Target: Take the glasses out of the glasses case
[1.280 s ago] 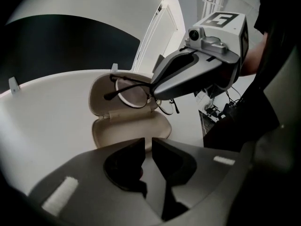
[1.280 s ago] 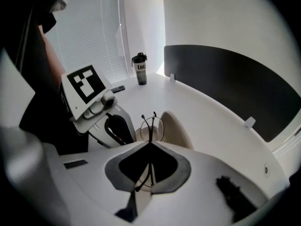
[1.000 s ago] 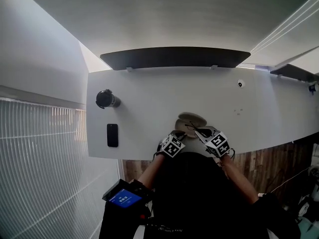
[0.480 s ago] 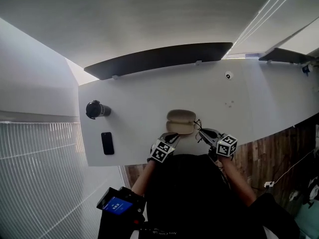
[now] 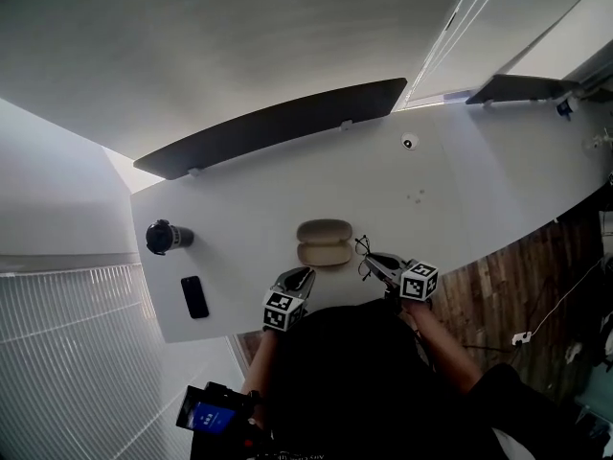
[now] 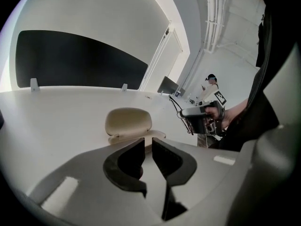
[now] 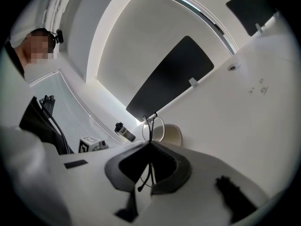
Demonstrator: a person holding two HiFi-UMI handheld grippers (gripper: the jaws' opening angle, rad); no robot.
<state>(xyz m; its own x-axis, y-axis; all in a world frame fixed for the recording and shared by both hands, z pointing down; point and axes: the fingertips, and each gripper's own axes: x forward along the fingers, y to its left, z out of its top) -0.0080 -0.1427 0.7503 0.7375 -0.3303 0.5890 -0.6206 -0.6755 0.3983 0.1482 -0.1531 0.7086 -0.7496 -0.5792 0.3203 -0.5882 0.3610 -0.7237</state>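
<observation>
Right gripper (image 7: 150, 144): jaws pressed together on the thin dark frame of the glasses (image 7: 150, 125); lenses standing up past the jaw tips.
Glasses, place: out of the glasses case (image 5: 324, 242), held just to its right and apart from it, over the near edge of the table (image 5: 460, 190).
Glasses case: beige, open, lid tilted up, resting on the table between the two grippers and a little beyond them.
Left gripper (image 6: 146, 142): jaws a narrow slit apart, nothing between them; raised off the table, pointing at the case directly ahead.
In the way: only the case, in front of the left jaws; bare white table right of the glasses.
Phone (image 5: 194, 296): dark, flat on the table, well to the left of the case.
Bottle (image 5: 163, 237): black, beyond the phone, near the left end.
Dark panel (image 5: 268, 127): along the far edge of the table.
Small round object (image 5: 409, 143): far right part of the table, too small to identify.
</observation>
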